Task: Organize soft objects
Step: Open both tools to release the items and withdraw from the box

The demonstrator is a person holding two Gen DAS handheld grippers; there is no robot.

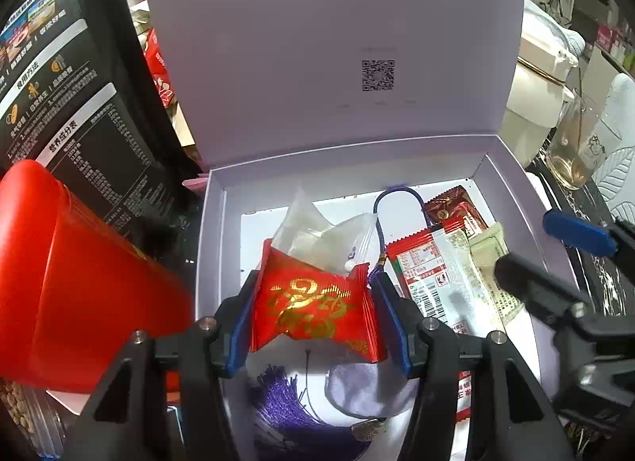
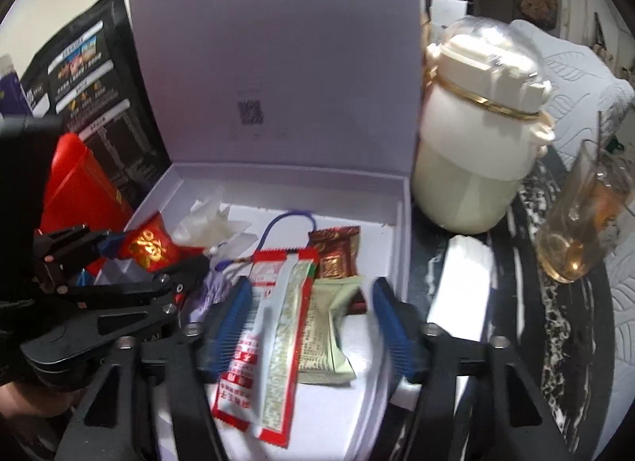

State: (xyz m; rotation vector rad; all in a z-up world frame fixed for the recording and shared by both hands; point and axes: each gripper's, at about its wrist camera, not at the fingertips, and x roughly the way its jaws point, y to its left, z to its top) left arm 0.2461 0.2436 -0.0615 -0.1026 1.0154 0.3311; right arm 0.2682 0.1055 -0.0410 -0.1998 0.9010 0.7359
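Observation:
A red candy packet with gold print (image 1: 313, 310) hangs above the floor of the open white box (image 1: 212, 230), and my left gripper (image 1: 315, 276) is shut on its crimped ends. Behind it lies a clear plastic bag (image 1: 313, 230). Below it lie a purple tassel (image 1: 285, 405) and a lilac pouch (image 1: 365, 389). My right gripper (image 2: 310, 286) stands open over the box's right half. Between its pads lie a long red-and-white packet (image 2: 274, 322) and a green packet (image 2: 329, 326), with the right pad apart from them. A brown-red packet (image 2: 335, 250) lies farther back.
The box lid (image 2: 278, 44) stands upright at the back. A red canister (image 1: 79, 282) and a black printed carton (image 1: 79, 103) crowd the left side. To the right stand a white lidded jar (image 2: 476, 143), a glass of amber liquid (image 2: 583, 215) and a white block (image 2: 464, 282).

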